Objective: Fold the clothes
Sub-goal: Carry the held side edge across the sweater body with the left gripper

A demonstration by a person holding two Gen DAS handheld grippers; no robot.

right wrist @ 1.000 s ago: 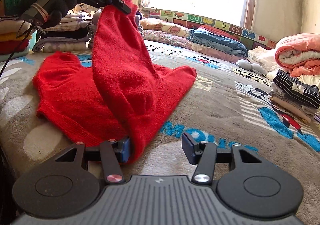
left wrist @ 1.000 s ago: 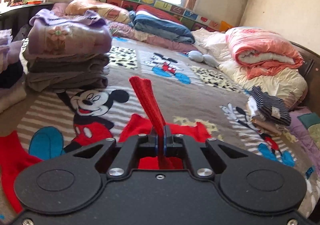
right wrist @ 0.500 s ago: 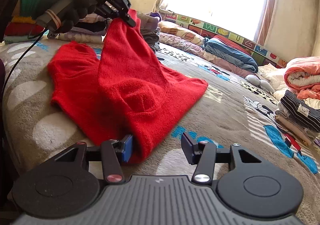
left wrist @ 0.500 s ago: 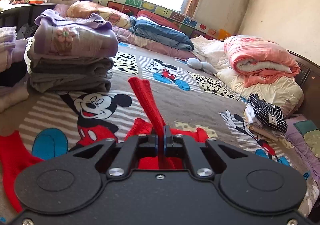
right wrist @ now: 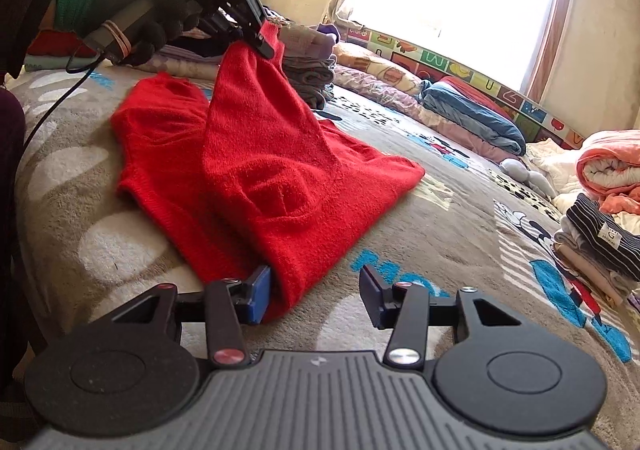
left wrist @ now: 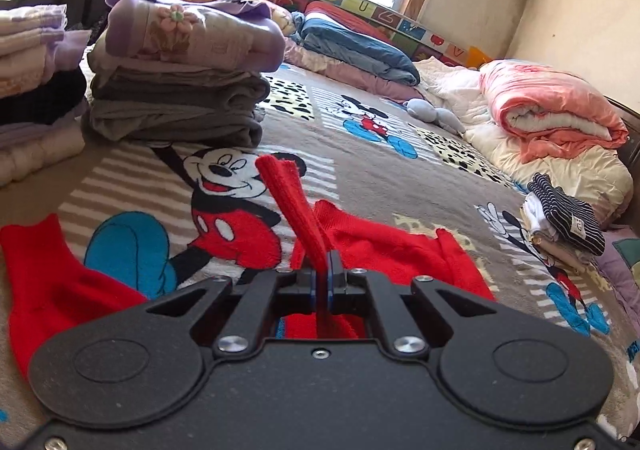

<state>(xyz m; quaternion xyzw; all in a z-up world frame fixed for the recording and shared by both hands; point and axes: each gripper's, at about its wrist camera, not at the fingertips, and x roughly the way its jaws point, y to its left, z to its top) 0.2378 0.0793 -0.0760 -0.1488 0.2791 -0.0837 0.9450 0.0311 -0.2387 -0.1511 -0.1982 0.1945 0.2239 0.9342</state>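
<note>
Nearest the right wrist camera, hovering low over the bed (right wrist: 400,218) with the right tool (right wrist: 316,294), jaws standing apart and closing, the left pad just beside or brushing the lower corner of the red sweater (right wrist: 260,170), the right pad well clear of it over bare blanket; no firm pinch there yet, as far as can be told. Further in, lying mostly flat on the cartoon-printed blanket, body spread toward the window, long axis running from the near edge away and to the right in the right wrist view. Beyond that, pinching one corner tight in the left tool (left wrist: 322,282), jaws pressed together on a narrow strip of red knit, lifting it into a peak above the rest in a gloved left hand (right wrist: 160,10). Judging the fold as only begun: one side raised for carrying across, still unlaid, the remaining folds all to come. Farther back, sitting already folded, a stack of grey and lilac clothes (left wrist: 180,90) and a striped pile (right wrist: 600,246) near the far bedding.
</note>
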